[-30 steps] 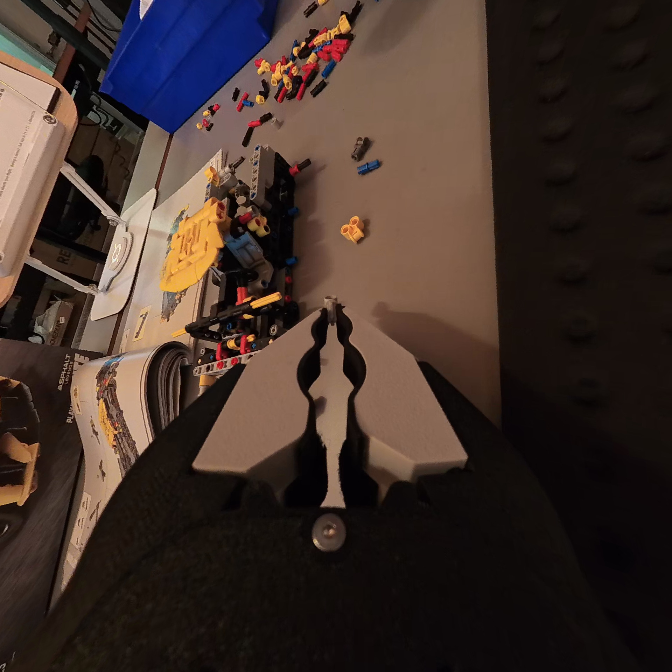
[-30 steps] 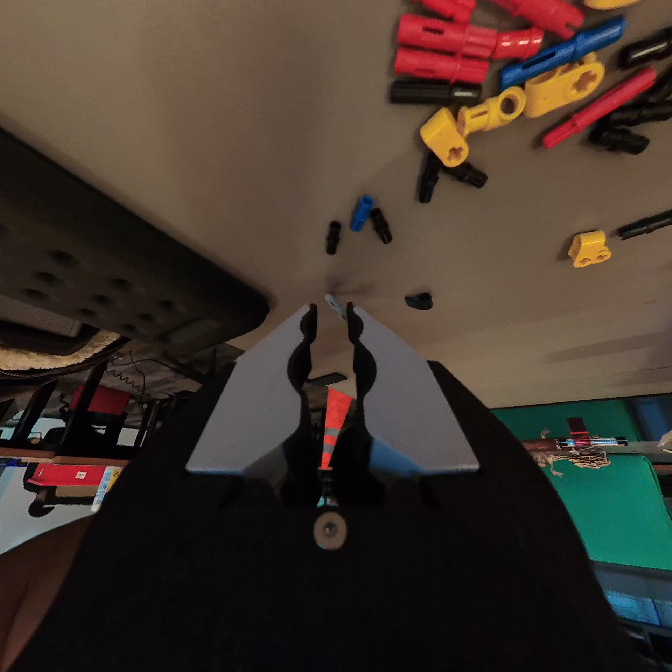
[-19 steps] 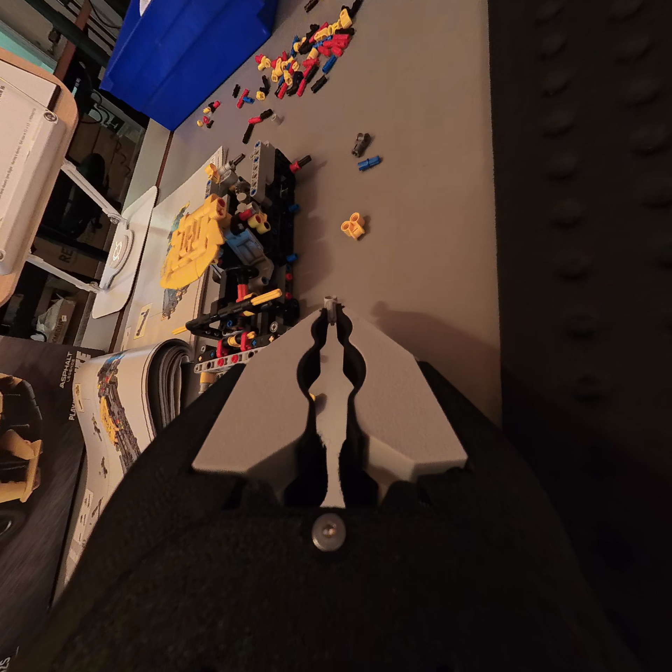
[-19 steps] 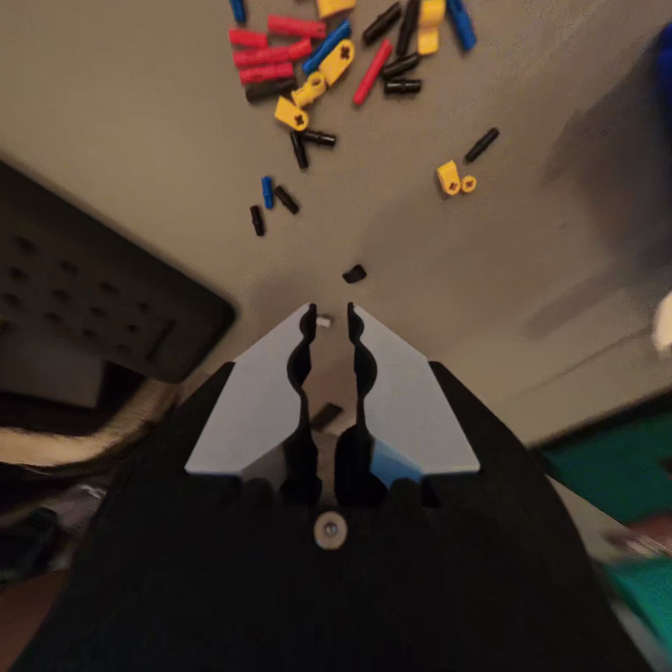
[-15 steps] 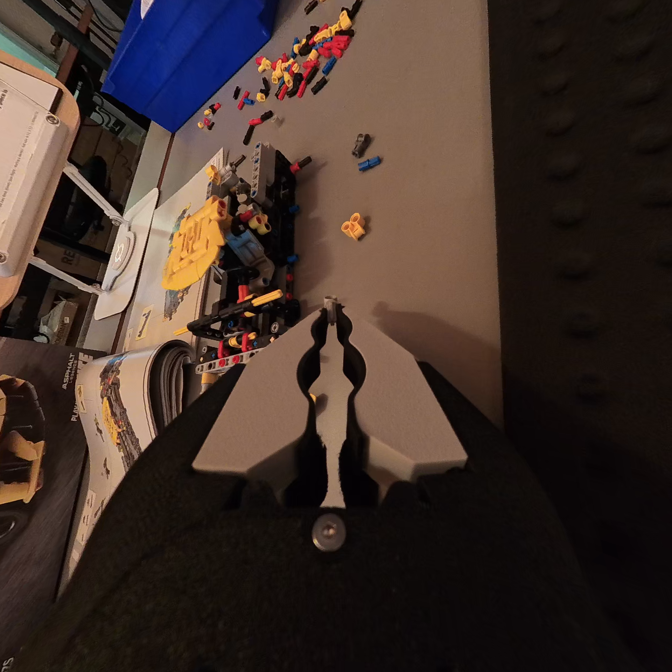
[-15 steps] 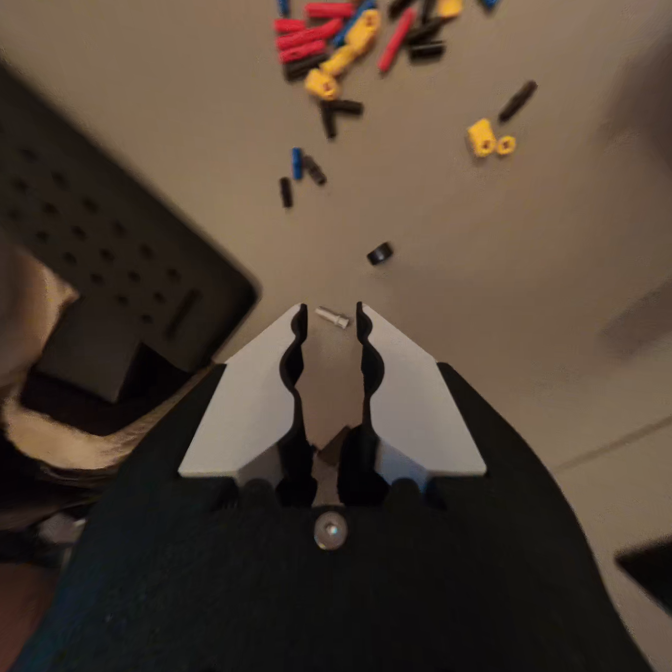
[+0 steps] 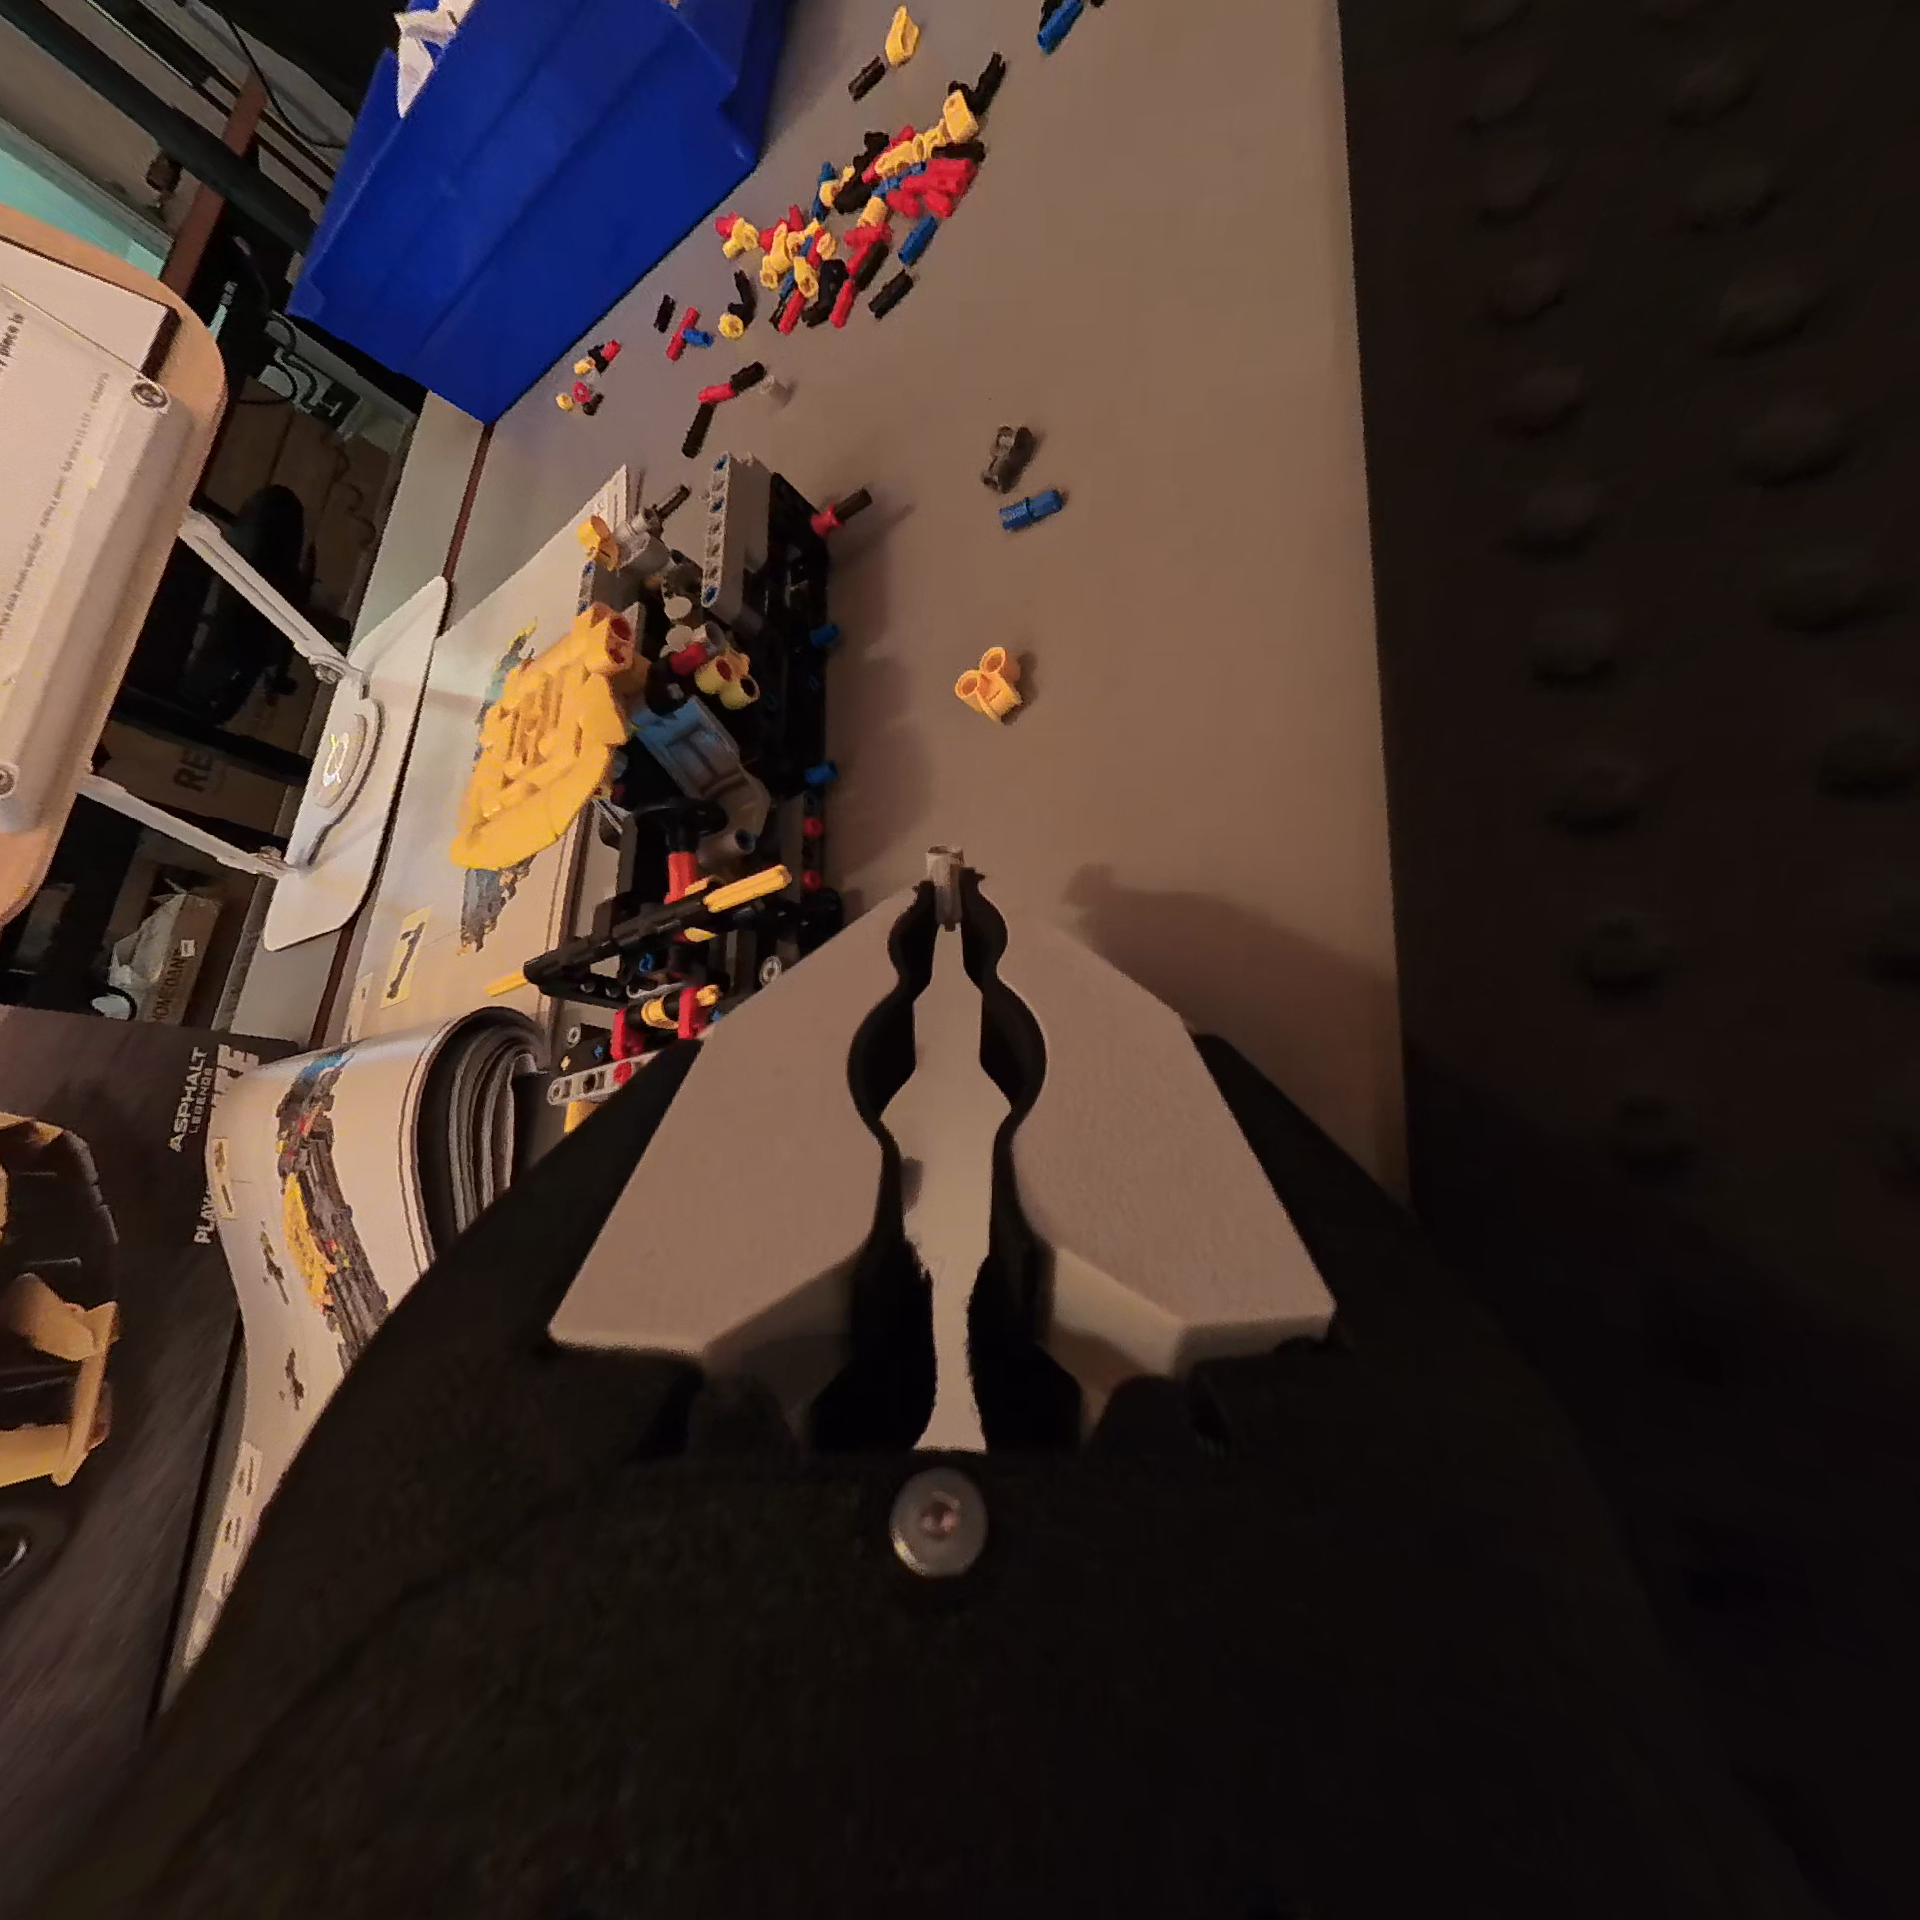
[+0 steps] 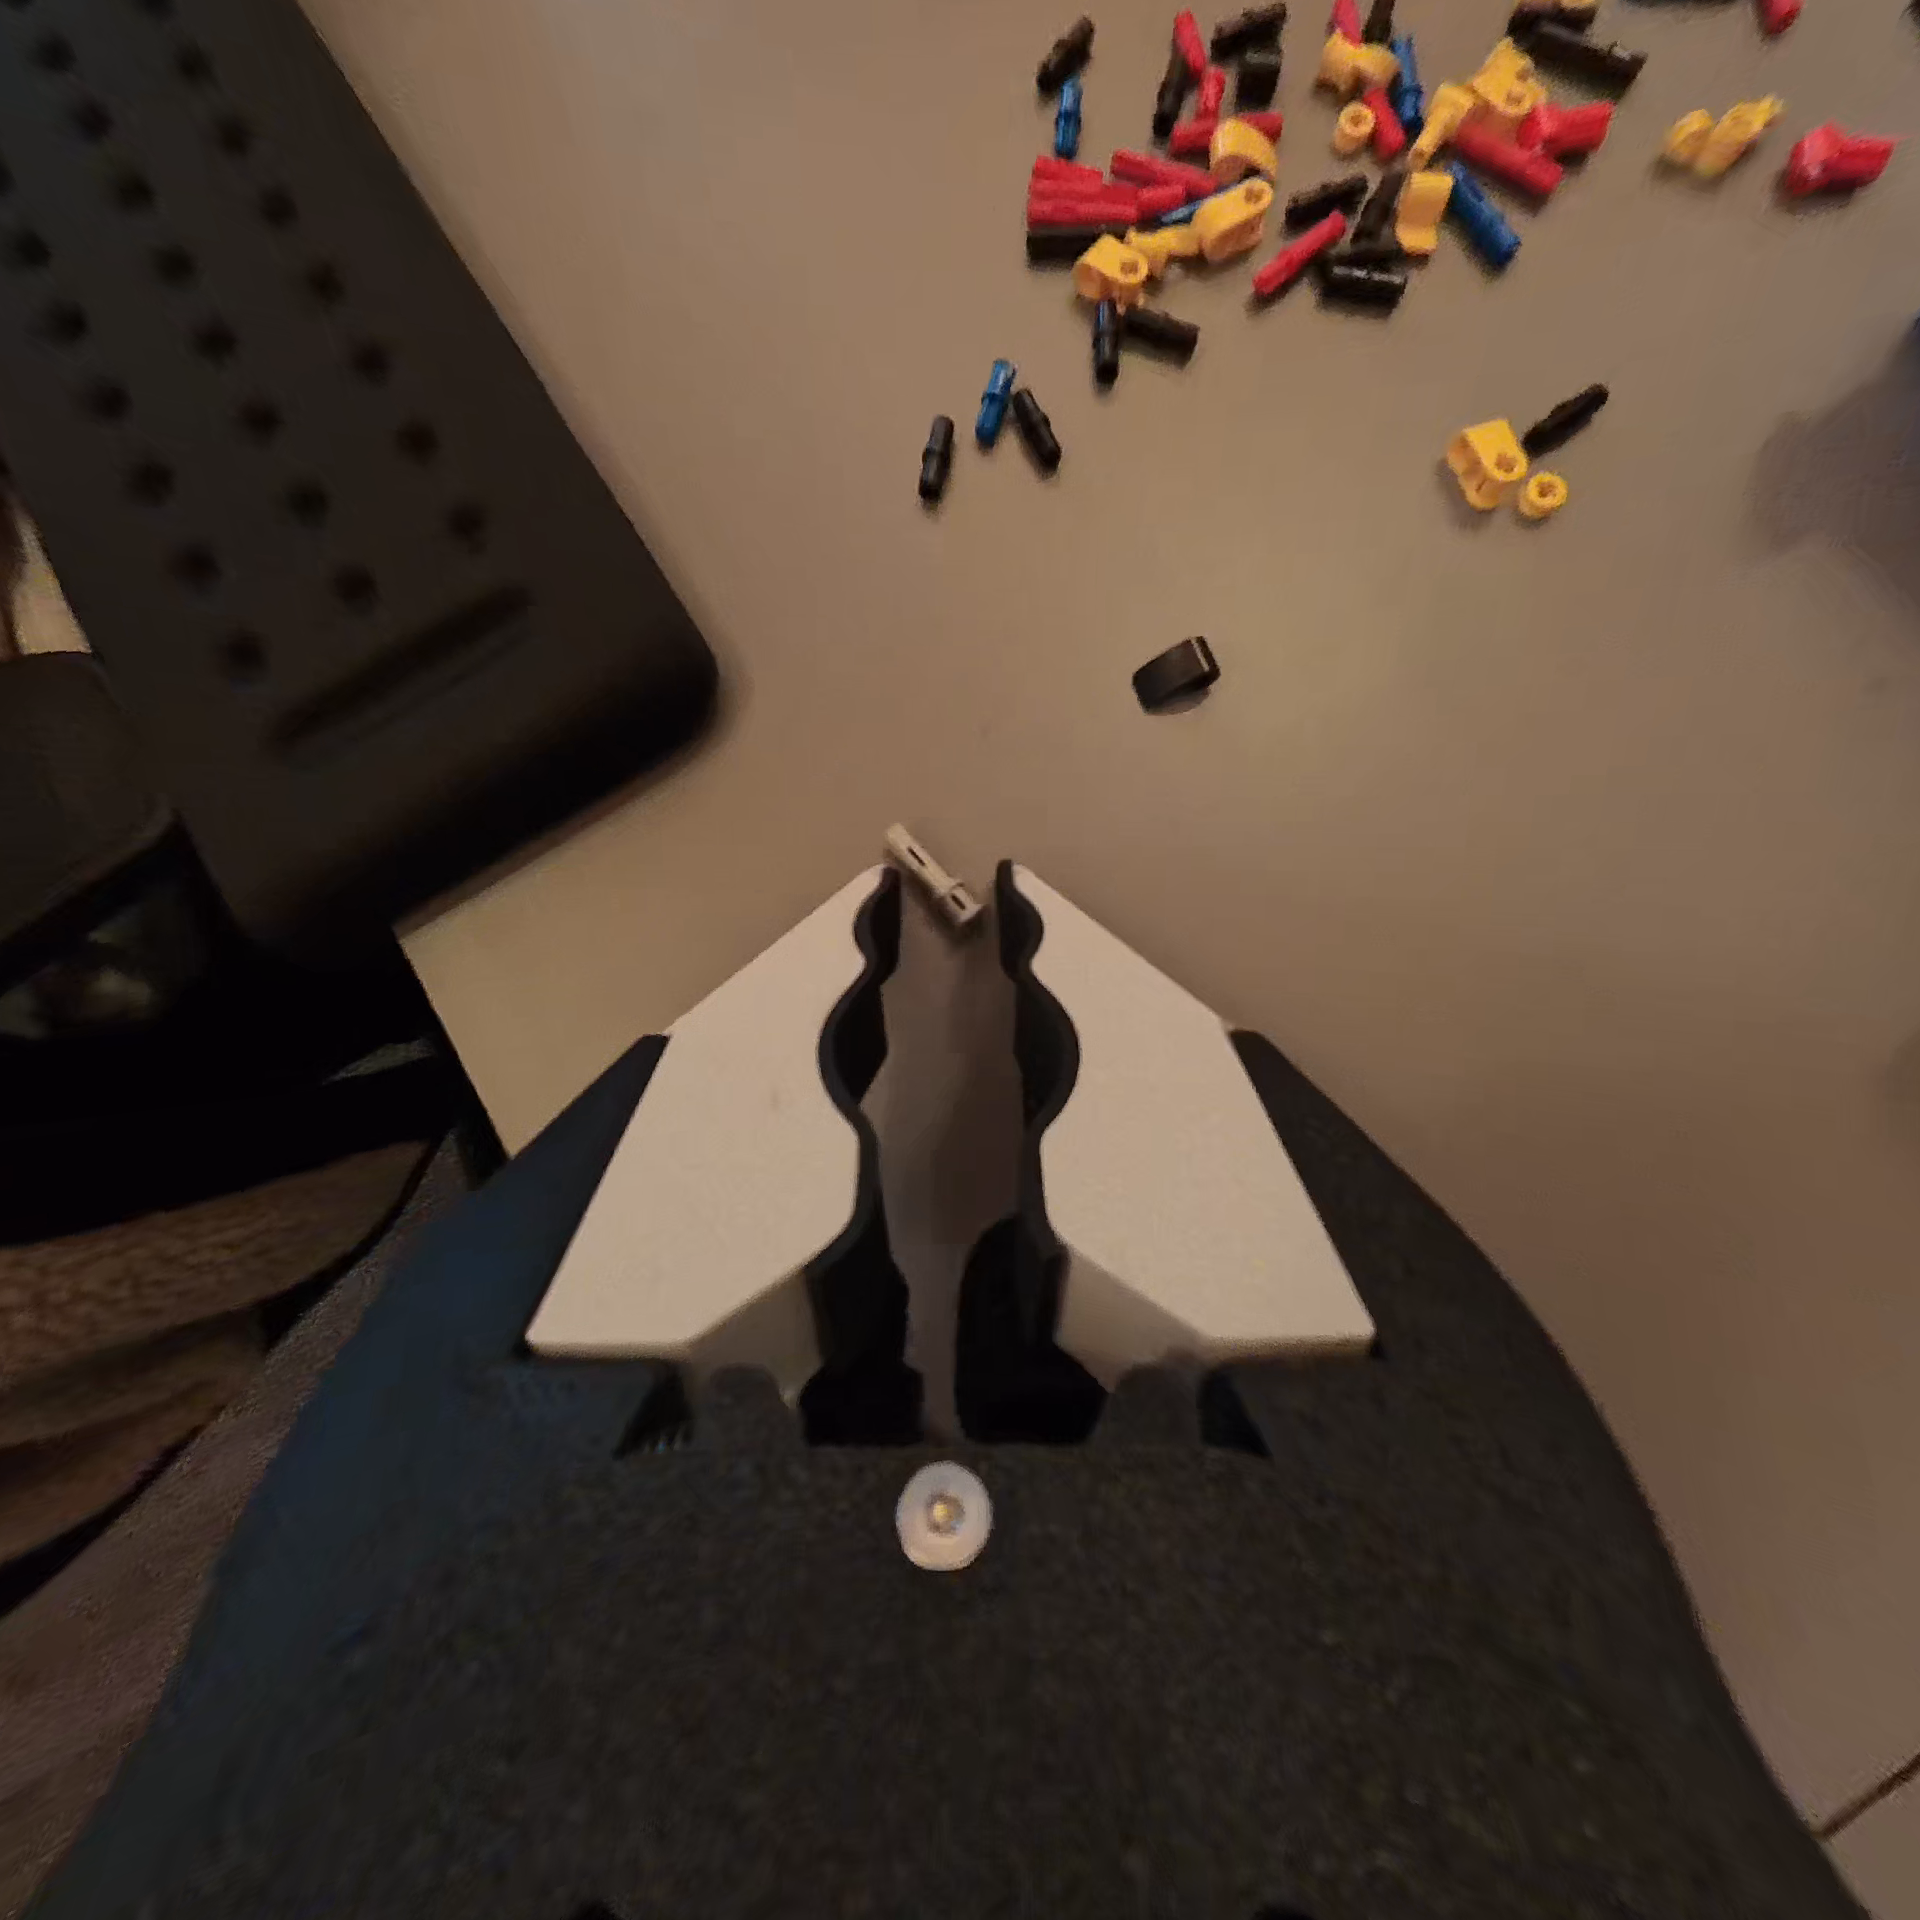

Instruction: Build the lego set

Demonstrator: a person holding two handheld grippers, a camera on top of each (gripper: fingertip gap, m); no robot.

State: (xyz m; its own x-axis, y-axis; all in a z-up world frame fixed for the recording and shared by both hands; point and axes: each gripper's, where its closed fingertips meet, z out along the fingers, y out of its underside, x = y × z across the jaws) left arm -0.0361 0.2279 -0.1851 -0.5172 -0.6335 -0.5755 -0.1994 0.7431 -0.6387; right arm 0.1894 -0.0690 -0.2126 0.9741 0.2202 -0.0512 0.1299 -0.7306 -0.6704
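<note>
The grey surface (image 7: pixel 1143 312) stands in a dim room and carries many small lego parts. In the left wrist view, the left tongs (image 7: pixel 948 902) are narrow and pinch a small grey pin (image 7: pixel 943 868) at the tips; the pin sticks out a little past them. Left of these tongs lies the half-built model (image 7: pixel 727 769) — a black frame with yellow, red and blue parts — and a yellow panel (image 7: pixel 545 743) lies beside it on a paper sheet. Near the lower left, an instruction booklet (image 7: pixel 312 1195) is rolled open next to a dark box (image 7: pixel 94 1247). A yellow connector (image 7: pixel 992 684) lies alone on the surface, and farther off a loose pile (image 7: pixel 873 229) of red, yellow, black and blue pieces lies just beside a blue bin (image 7: pixel 540 177). In the right wrist view, the right tongs (image 8: pixel 940 894) have a clear gap between the fingers, and a second grey pin (image 8: pixel 932 875) lies aslant at the tips — I cannot tell if the fingers touch it. A black piece (image 8: pixel 1174 675) lies apart ahead, and a dark perforated panel (image 8: pixel 260 416) is at the left.
</note>
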